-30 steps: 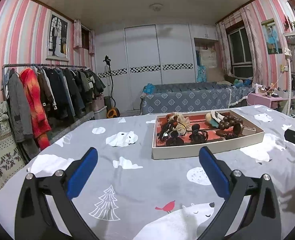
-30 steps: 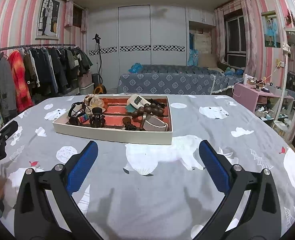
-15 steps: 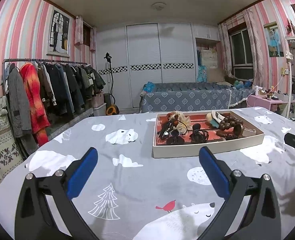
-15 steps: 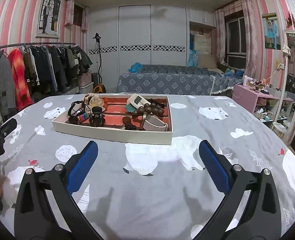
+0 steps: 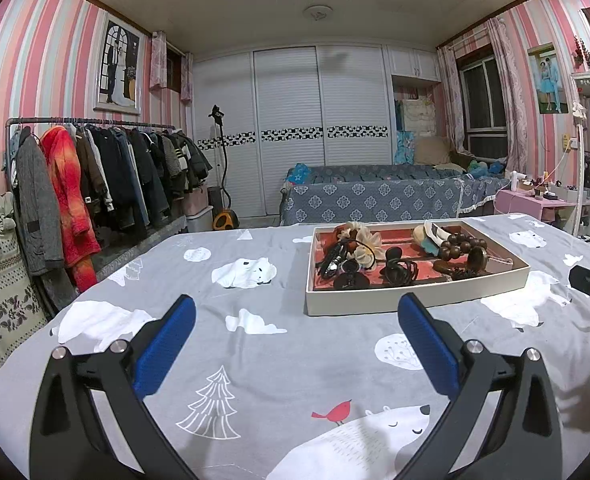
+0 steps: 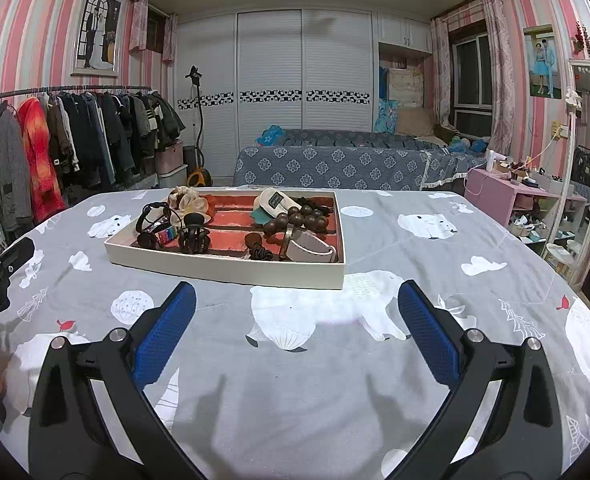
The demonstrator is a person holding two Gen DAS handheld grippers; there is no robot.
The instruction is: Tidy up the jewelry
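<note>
On the grey bear-print cloth (image 6: 295, 360), far of both tools: shallow tray (image 6: 231, 266) w/ jewelry heaped in it, wooden bead bracelet (image 6: 299, 218), black claw clip (image 6: 194, 236). Left gripper (image 5: 295, 320) & right gripper (image 6: 295, 308) both wide open, nothing held, well short of the tray. Risk: pieces overlap, so a pinch may drag a neighbour out or shove the tray. Vs 1.0 s ago: left view tipped up slightly, tray unmoved.

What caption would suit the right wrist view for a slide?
Open right gripper above the bear-print cloth, facing a tray of beads and hair accessories.
</note>
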